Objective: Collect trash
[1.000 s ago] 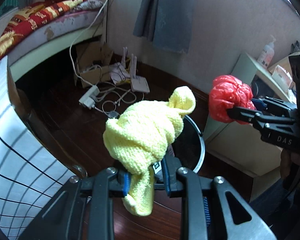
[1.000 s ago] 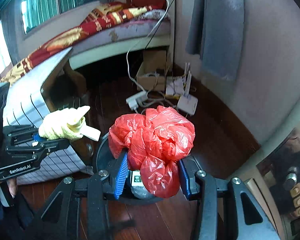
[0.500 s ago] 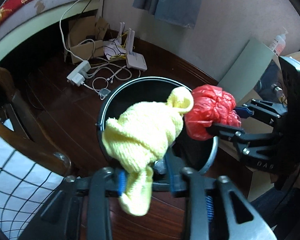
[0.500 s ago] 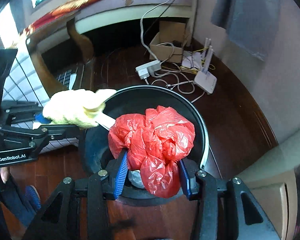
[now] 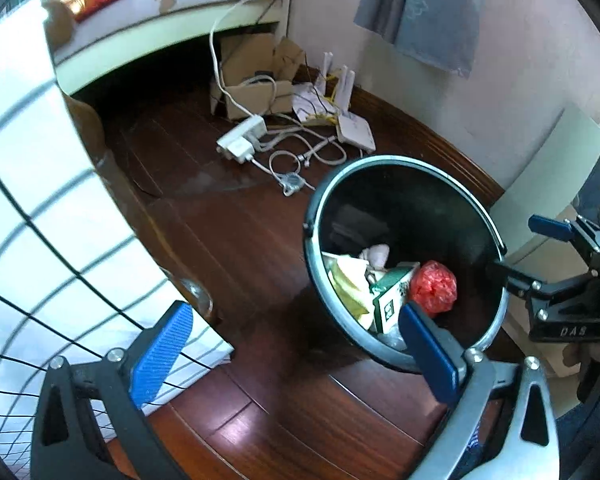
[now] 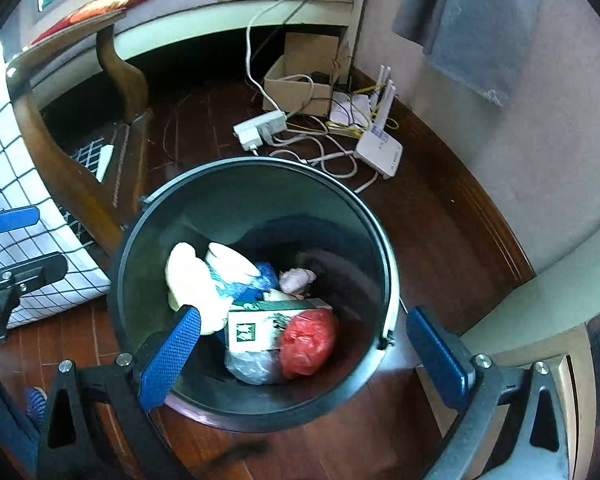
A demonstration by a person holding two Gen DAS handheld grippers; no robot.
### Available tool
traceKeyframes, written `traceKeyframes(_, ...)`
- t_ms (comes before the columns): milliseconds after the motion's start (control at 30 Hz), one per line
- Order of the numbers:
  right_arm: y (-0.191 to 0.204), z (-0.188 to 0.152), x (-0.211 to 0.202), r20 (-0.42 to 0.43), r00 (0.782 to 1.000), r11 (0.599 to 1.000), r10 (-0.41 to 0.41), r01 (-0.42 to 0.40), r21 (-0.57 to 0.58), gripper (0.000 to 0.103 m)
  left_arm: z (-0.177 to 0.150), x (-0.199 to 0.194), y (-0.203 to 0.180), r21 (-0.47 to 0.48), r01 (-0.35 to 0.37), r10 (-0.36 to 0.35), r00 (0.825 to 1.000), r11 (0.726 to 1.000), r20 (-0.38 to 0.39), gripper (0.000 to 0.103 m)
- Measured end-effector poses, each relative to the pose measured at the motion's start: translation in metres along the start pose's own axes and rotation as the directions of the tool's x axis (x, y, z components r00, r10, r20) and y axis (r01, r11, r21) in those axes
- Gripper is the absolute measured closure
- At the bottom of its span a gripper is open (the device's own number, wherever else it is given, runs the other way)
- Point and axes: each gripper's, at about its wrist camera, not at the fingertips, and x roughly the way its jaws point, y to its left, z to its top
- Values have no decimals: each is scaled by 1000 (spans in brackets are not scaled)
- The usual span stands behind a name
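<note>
Right wrist view looks straight down into the bin (image 6: 256, 184), a round dark pail standing on the wooden floor (image 6: 432, 248) between the tablecloth (image 6: 4, 160) and a pale cabinet (image 6: 560, 292). The right gripper (image 6: 304, 344) hangs over the near rim with its jaws wide apart and nothing between them. At the bottom of the bin, toward the near wall, lies the red bag (image 6: 308, 340), touching a green and white carton (image 6: 268, 320); the yellow cloth (image 6: 192, 284) lies against the left wall beside them. The left gripper (image 5: 296, 356) is likewise spread open and empty, its right finger over the bin's near rim, its left finger over the floor by the tablecloth.

Both pieces appear to be in, so the step in hand is most likely the release and withdrawal. To do it well, lift both tools straight up and away from the rim so neither finger catches the metal edge (image 5: 484, 216) and tips the pail. Keep the jaws apart while rising. Whether more trash remains elsewhere cannot be told here; the cables (image 6: 320, 152) and router (image 6: 380, 152) by the wall are not trash.
</note>
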Motion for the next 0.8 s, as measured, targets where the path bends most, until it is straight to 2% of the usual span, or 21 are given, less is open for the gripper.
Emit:
traceKeyframes(367, 23, 16, -41, 64, 998, 999, 17, -19, 34, 0, 9, -51, 12, -26, -32, 35, 993, 999, 109, 0)
traceKeyframes(567, 37, 19, -82, 112, 993, 998, 25, -32, 61, 0, 5, -91, 16, -38, -56, 61, 987, 998, 146, 0)
traceKeyframes(800, 66, 13, -141, 168, 985, 997, 41, -52, 58, 0, -10, -143, 18, -35, -122, 127, 970, 992, 210, 0)
